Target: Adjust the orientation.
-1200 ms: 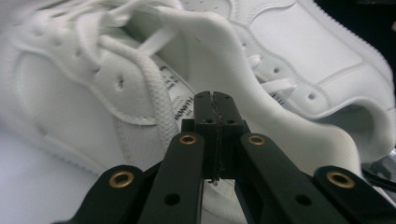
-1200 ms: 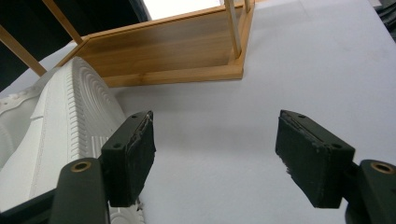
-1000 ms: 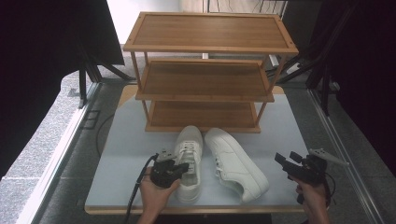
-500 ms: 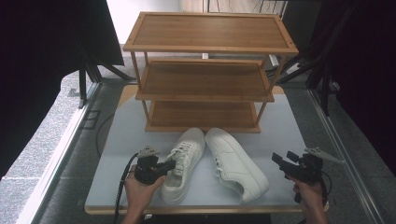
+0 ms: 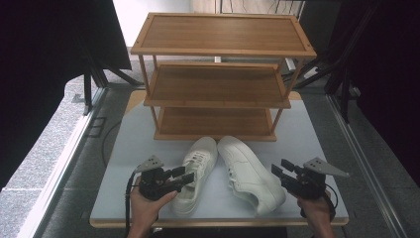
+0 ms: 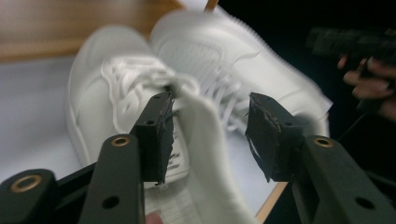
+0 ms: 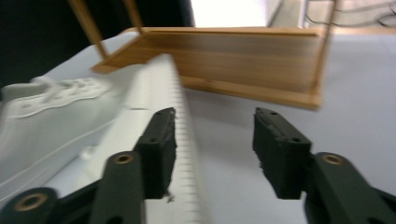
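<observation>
Two white low-top sneakers lie side by side on the pale tabletop [image 5: 317, 134], near its front edge and just in front of the three-tier wooden shoe rack [image 5: 218, 74]. Their toes point toward the rack and nearly touch; their heels splay apart. The left sneaker [image 5: 195, 171] has white laces, a smooth rounded toe and a padded white collar; the right sneaker [image 5: 250, 171] matches it, with a ribbed sole edge that shows in the right gripper view.

The left gripper [image 5: 182, 177] is held at the heel end of the left sneaker with its jaws apart. In the left gripper view the jaws straddle the shoe's padded heel collar without pressing on it. The right gripper [image 5: 281, 173] is also spread wide, just beside the heel of the right sneaker; in its own view one jaw stands next to the ribbed sole edge.

Since half a second ago the left gripper has swung from the left of its shoe in toward the heel. The right gripper has edged slightly closer to its shoe. The sneakers have stayed put.

Printing on the insole of the left sneaker is too blurred to read.
</observation>
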{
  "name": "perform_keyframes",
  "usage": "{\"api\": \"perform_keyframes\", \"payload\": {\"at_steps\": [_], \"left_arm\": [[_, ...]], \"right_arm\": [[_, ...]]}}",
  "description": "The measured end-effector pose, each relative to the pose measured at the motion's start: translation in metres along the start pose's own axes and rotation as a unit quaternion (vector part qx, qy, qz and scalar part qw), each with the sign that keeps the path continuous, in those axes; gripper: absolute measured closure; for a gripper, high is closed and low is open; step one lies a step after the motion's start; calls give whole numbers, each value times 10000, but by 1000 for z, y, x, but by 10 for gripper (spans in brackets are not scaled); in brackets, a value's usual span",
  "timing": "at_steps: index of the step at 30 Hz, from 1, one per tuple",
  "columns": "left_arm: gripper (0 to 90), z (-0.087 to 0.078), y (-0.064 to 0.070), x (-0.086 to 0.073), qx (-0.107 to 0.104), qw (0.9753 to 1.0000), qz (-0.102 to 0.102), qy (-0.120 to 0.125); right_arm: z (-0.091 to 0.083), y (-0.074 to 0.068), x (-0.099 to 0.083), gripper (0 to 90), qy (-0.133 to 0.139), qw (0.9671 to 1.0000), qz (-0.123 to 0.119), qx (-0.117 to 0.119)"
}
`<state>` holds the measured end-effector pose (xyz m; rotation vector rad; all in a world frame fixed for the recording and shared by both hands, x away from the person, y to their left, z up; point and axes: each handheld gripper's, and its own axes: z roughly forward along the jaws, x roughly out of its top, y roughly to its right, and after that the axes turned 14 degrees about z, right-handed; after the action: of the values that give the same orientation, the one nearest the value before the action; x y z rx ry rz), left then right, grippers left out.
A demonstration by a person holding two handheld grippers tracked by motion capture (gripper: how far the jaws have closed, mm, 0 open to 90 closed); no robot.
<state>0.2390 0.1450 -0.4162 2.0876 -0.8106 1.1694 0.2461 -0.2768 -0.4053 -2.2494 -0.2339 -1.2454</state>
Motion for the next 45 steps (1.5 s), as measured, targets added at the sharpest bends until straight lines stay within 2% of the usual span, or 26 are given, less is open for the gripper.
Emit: {"api": "perform_keyframes", "payload": {"at_steps": [2,3,4,5,6,7,8,11,13,14,18,22,26,28,34,35,36,37,38,39,40,41,42,43,44,45], "left_arm": [[479,-9,3,0,160,9996,-19,219],[470,-9,3,0,160,9996,-19,219],[462,-13,2,-2,269,9992,-66,286],[458,-13,2,-2,269,9992,-66,286],[453,-15,0,-3,361,9989,-110,292],[449,-16,-1,-3,379,9988,-137,288],[445,-16,-1,-3,379,9988,-137,288],[436,-17,-4,-4,279,9988,-246,323],[433,-16,-4,-5,294,9988,-240,293],[433,-15,-4,-8,355,9987,-250,273],[431,-14,-6,-12,469,9981,-301,249],[427,-12,-10,-16,469,9979,-390,212],[423,-12,-9,-16,493,9978,-377,215],[423,-14,-7,-16,530,9976,-363,242],[422,-18,-7,-15,529,9973,-422,268],[422,-19,-8,-16,526,9971,-473,291],[421,-19,-8,-16,526,9971,-473,291],[421,-18,-8,-16,529,9970,-493,294],[421,-18,-8,-16,529,9970,-493,294],[422,-17,-8,-16,521,9971,-495,269],[422,-17,-8,-16,521,9971,-495,269],[421,-15,-8,-16,504,9972,-498,257],[421,-15,-8,-16,504,9972,-498,257],[421,-13,-7,-17,478,9974,-488,214],[421,-13,-7,-17,478,9974,-488,214],[421,-11,-7,-18,465,9975,-501,177]], "right_arm": [[-2,-11,-1,629,-125,9994,-193,255],[-2,-17,-1,647,-209,9987,-281,367],[-2,-23,-2,666,-289,9978,-393,454],[-2,-23,-2,666,-289,9978,-393,454],[1,-35,-6,693,-501,9953,-574,600],[3,-40,-9,702,-606,9936,-690,650],[3,-40,-9,702,-606,9936,-690,650],[12,-56,-24,747,-947,9889,-977,603],[14,-58,-27,762,-1018,9879,-1009,600],[17,-61,-35,793,-1219,9850,-1074,574],[23,-58,-44,877,-1442,9817,-1162,435],[27,-52,-47,899,-1583,9796,-1126,519],[27,-48,-45,899,-1522,9813,-1039,559],[23,-44,-42,899,-1395,9843,-958,498],[19,-38,-39,899,-1114,9888,-937,344],[16,-32,-37,900,-961,9914,-826,329],[16,-32,-37,900,-961,9914,-826,329],[14,-25,-35,900,-753,9940,-739,282],[14,-25,-35,900,-753,9940,-739,282],[10,-17,-32,900,-515,9963,-686,87],[10,-17,-32,900,-515,9963,-686,87],[8,-6,-29,898,-323,9975,-608,-186],[8,-6,-29,898,-323,9975,-608,-186],[7,8,-26,896,-80,9992,-320,-218],[7,8,-26,896,-80,9992,-320,-218],[6,24,-23,883,41,9999,-75,-80]]}}
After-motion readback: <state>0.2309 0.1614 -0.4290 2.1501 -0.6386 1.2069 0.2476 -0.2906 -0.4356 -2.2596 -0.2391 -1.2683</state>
